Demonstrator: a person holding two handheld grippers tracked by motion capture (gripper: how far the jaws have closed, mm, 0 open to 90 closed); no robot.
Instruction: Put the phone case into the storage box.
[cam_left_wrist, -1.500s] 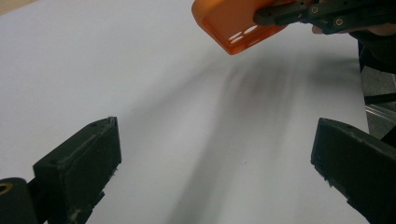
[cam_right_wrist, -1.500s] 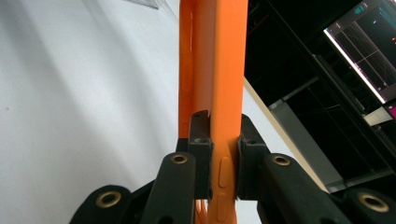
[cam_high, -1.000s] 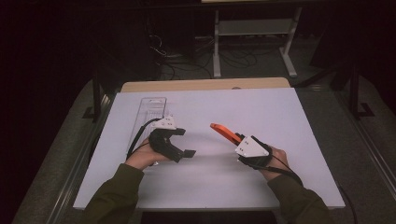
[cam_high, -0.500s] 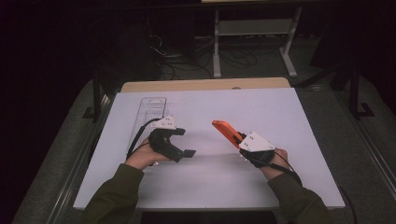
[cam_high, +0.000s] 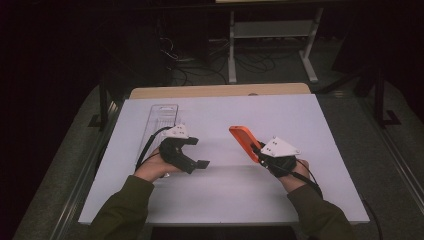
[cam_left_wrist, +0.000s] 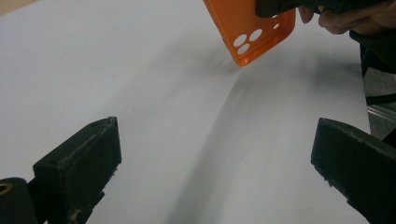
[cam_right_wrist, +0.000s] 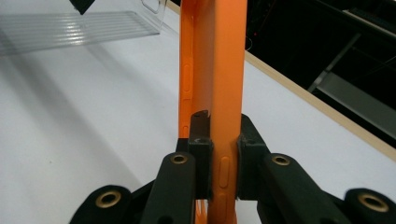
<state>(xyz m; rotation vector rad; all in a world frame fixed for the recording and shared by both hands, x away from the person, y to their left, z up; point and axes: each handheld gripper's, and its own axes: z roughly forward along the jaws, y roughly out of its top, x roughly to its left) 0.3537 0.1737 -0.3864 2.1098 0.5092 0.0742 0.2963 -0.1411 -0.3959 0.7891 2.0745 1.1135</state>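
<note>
Orange phone case (cam_high: 245, 142) lifted higher, lower end jaw-hidden.

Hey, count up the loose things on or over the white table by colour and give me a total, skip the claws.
Orange: 1, phone case, clamped in the right claw
Clear: 1, plastic tray, lying on the table
Total: 2

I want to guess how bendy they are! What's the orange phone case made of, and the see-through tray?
The orange phone case looks like soft matte plastic or rubbery silicone: smooth, dull surface with moulded button bumps. The see-through tray looks like hard clear plastic: glossy, ribbed, catching light. Neither look is certain.
</note>
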